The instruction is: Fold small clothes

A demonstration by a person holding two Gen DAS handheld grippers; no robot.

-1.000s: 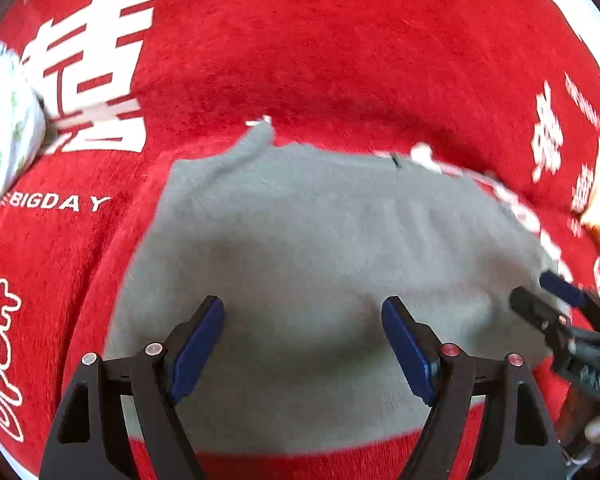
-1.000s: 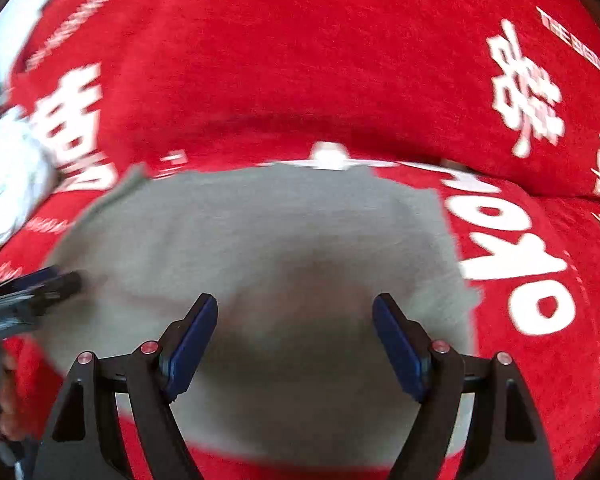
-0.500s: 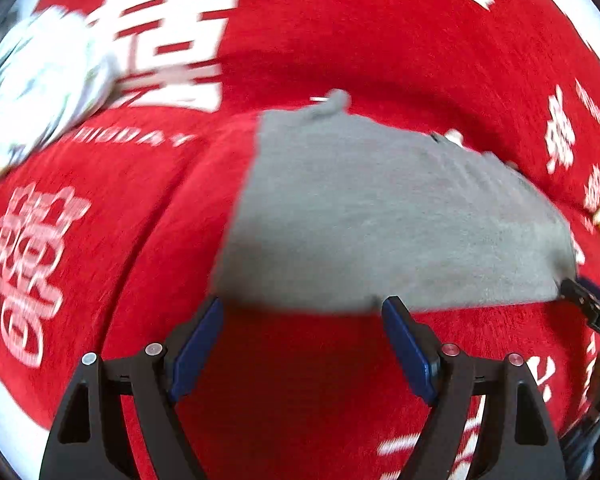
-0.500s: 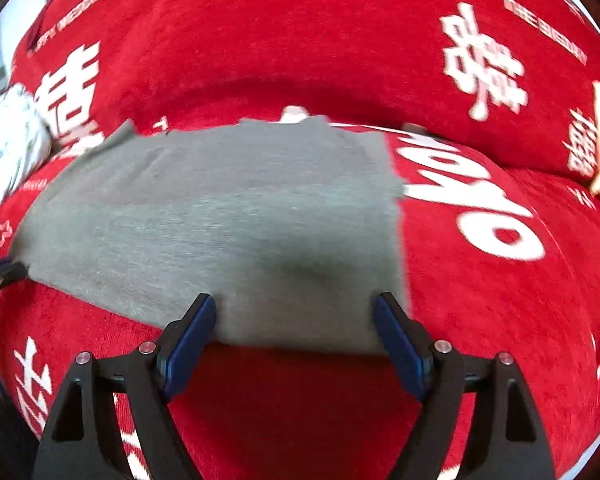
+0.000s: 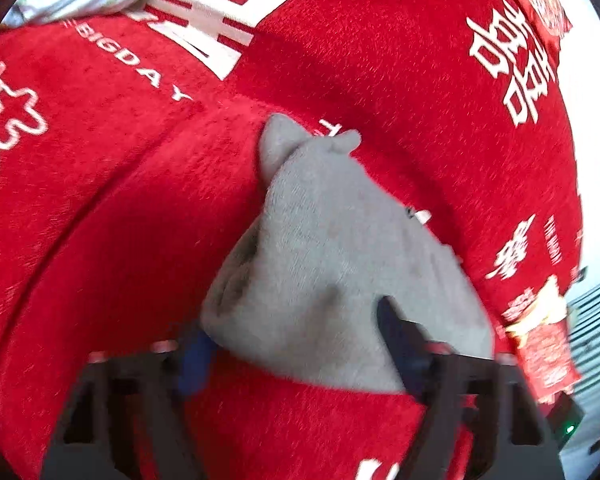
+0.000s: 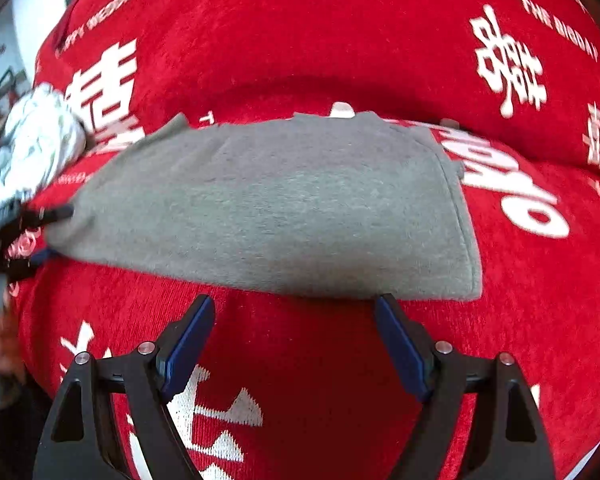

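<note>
1. The soft grey knit garment (image 6: 268, 200), already folded into a flat oblong, lies on the red plush cover printed with white characters (image 6: 340, 48); it sits near the front of the seat, probably so both claws can reach its edges
2. The left gripper (image 5: 296, 344) has come in at the garment's left end, and its jaws have just been closing with the cloth's edge bunched between them; the blurred view leaves it uncertain whether the blue pads (image 5: 194, 364) already pinch, so I cannot tell if the grip is made
3. That end is likely chosen so it can be lifted over for the next fold
4. The right gripper (image 6: 294, 344) hangs just short of the near edge with its jaws spread wide and nothing between them, seemingly lined up to take the near right part
5. A crumpled white patterned cloth (image 6: 40, 144) lies well to the left, apart from the work
</note>
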